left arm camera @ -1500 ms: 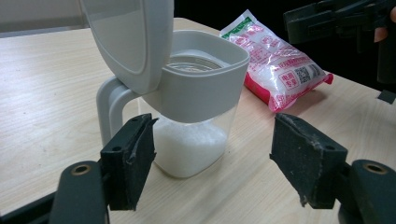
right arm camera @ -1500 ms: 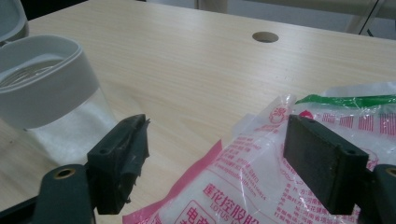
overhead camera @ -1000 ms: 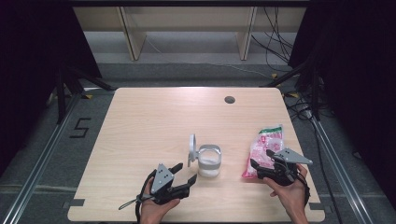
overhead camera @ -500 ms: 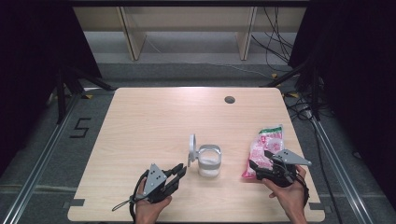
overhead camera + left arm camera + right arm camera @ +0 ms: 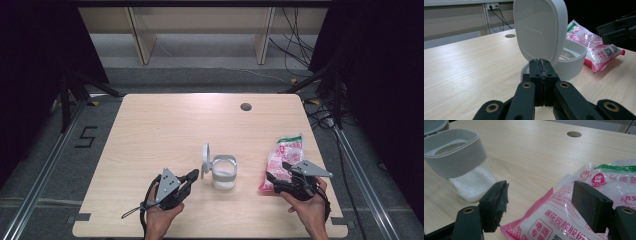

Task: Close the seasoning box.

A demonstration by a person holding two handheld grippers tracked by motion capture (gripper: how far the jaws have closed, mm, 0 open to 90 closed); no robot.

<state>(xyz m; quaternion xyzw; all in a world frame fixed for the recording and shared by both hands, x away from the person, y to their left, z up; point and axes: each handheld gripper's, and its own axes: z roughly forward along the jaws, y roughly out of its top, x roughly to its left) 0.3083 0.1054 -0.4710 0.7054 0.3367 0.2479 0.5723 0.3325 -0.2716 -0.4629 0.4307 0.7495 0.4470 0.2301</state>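
Note:
A clear container (image 5: 223, 172) with a grey-white rim stands at the table's front middle, white powder in its bottom. Its hinged lid (image 5: 205, 157) stands upright. In the left gripper view the lid (image 5: 539, 27) rises just behind my left gripper (image 5: 541, 66). That gripper's jaws have just been closing and now meet with nothing between them. My left gripper (image 5: 192, 175) points at the container from its left. A pink and white bag (image 5: 285, 152) lies at the right. My right gripper (image 5: 544, 200) is open, its jaws wide over the bag's (image 5: 574, 215) near corner without pressing it.
A round cable hole (image 5: 245, 106) sits near the table's (image 5: 160, 130) far edge. Shelving and cables stand beyond the table on the floor. The right gripper (image 5: 616, 30) shows dark at the right edge of the left gripper view.
My left gripper's jaws have gone from wide open to shut, empty. That hand shifted slightly left. The right gripper and the bag stayed put.

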